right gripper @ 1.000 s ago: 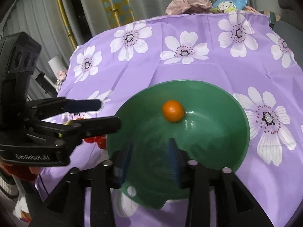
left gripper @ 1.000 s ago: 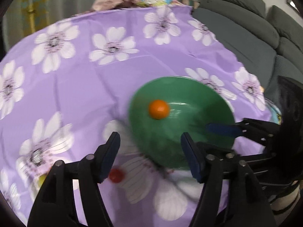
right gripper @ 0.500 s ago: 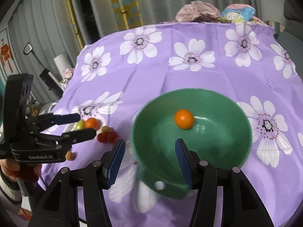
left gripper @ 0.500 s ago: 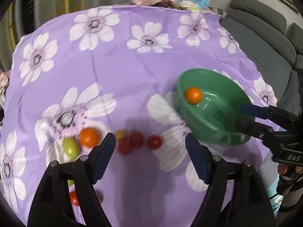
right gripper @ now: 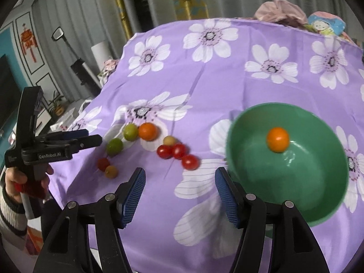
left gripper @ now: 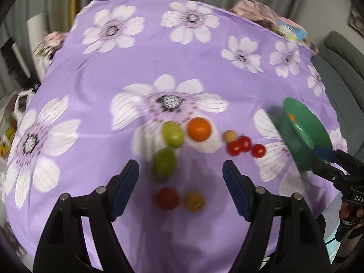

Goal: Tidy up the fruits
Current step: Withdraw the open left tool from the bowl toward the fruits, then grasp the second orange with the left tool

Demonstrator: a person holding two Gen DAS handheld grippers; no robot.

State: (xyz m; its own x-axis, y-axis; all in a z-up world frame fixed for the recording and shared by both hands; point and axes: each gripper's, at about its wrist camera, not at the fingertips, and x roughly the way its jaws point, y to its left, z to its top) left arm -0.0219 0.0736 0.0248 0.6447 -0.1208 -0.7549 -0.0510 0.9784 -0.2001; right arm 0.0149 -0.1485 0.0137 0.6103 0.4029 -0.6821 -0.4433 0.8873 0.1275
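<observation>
Right wrist view: round green plastic bowl (right gripper: 268, 195) on the purple flower-print tablecloth (right gripper: 204, 86) toward its right edge, one small orange fruit (right gripper: 277, 139) inside. Loose on the cloth left of the bowl: larger orange fruit (right gripper: 147, 131), two green fruits (right gripper: 130, 132), three red cherry tomatoes (right gripper: 178, 154). Right gripper (right gripper: 179, 191) jaws just been opening, nothing between. Left gripper (left gripper: 180, 183) spread wide, empty, over the loose fruit

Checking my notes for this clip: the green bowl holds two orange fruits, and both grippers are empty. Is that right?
Not quite: the green bowl holds one orange fruit, as the right wrist view shows. The left gripper and right gripper are indeed empty.
</observation>
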